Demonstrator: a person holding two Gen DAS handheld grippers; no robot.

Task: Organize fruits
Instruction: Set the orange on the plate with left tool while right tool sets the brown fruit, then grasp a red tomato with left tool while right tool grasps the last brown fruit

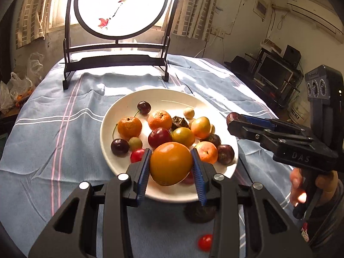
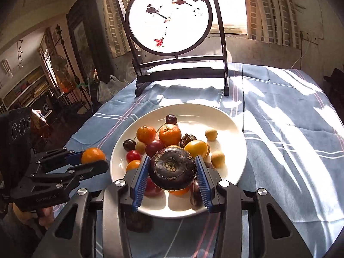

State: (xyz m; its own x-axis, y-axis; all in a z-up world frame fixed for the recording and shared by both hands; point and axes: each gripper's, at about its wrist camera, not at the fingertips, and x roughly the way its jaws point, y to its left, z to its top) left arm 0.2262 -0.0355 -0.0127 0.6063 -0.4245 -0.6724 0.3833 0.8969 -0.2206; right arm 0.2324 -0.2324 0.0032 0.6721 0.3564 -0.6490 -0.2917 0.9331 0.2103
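On the left, the left gripper point(image 1: 171, 165) is clenched on an orange fruit point(image 1: 171, 163), its blue pads pressing both sides, holding it over the near rim of the white plate point(image 1: 107, 129). The plate sits mid-table on a blue striped cloth point(image 1: 53, 129), heaped with mandarins, cherries and small tomatoes. A dark fruit point(image 1: 200, 212) and a red cherry tomato point(image 1: 205, 242) lie on the cloth just in front of the plate. On the right, the right gripper point(image 2: 172, 171) grasps a dark water chestnut point(image 2: 172, 168) above the plate's near edge.
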